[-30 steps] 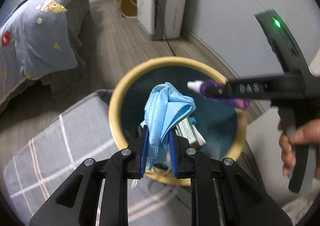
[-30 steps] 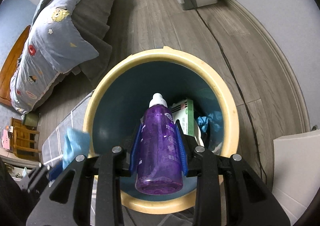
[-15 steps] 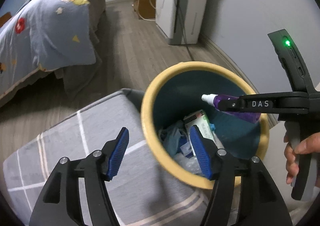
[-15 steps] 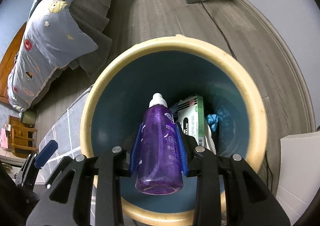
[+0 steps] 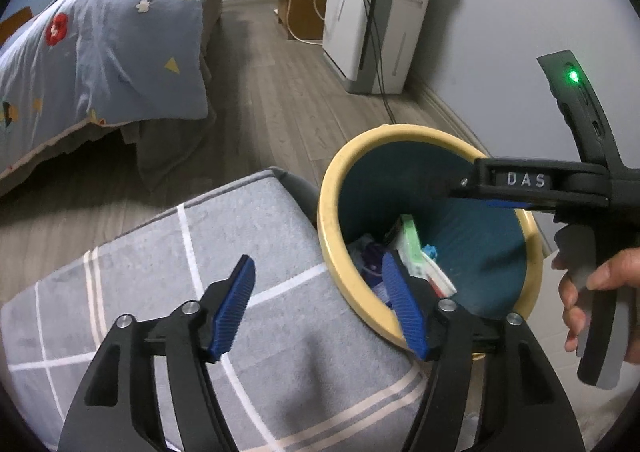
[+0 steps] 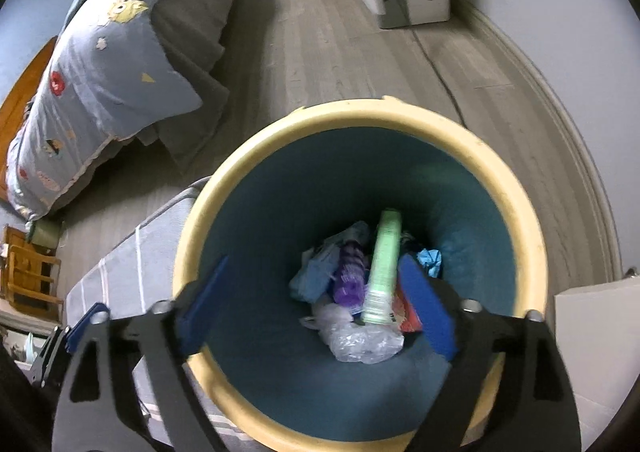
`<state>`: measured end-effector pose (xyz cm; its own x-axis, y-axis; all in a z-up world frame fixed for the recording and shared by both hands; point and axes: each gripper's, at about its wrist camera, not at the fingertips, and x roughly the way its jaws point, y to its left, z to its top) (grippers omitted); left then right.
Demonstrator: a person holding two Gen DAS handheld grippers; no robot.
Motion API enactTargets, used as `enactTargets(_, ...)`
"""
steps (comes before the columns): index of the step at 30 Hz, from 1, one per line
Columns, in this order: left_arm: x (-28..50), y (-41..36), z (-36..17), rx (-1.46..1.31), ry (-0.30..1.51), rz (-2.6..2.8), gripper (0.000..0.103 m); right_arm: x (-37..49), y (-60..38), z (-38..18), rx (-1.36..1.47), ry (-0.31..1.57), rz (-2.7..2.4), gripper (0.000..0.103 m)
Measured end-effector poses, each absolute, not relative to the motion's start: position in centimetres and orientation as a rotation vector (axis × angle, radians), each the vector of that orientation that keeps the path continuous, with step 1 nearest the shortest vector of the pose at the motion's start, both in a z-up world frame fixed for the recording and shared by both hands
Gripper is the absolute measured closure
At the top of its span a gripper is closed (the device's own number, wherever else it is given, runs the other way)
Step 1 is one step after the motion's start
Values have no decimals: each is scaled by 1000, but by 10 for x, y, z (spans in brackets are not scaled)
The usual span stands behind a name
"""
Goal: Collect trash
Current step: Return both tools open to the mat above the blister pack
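A round bin with a yellow rim [image 6: 360, 110] [image 5: 332, 180] and teal inside stands on the floor. At its bottom lie a purple bottle [image 6: 351, 276], a light blue face mask [image 6: 314, 280], a green box [image 6: 385, 260] and a crumpled clear bag [image 6: 360, 338]. My right gripper [image 6: 314, 268] hangs over the bin's mouth, its jaws opening with nothing between them; it also shows in the left wrist view [image 5: 468, 188], with a hand [image 5: 592, 292] on its grip. My left gripper [image 5: 316, 272] sits over the bin's left rim and the cushion, jaws opening and empty.
A grey checked cushion [image 5: 180, 272] presses against the bin's left side. A bed with a blue patterned quilt [image 5: 112, 52] stands to the left. Behind the bin are a white appliance [image 5: 372, 12] with a trailing cable and a wooden cabinet [image 5: 300, 0]. A white box [image 6: 596, 332] sits right of the bin.
The left gripper opened, dropped the blue mask into the bin and shifted left over the cushion. The right gripper opened and the purple bottle fell into the bin.
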<state>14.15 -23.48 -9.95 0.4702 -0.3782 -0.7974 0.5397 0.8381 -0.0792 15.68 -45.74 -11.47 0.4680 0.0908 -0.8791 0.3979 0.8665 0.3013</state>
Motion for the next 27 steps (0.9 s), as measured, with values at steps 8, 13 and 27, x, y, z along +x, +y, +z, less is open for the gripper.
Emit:
enactTargets(8, 129, -224, -89, 188, 909, -536, 14, 146, -462, -98, 497, 1078, -226, 6)
enactTargets(13, 114, -212, -72, 196, 886, -507, 9, 134, -464, -82, 476, 1065, -242, 6)
enactTargets(27, 69, -106, -9, 209, 846, -341, 6, 141, -382, -47, 316, 1083, -39, 6)
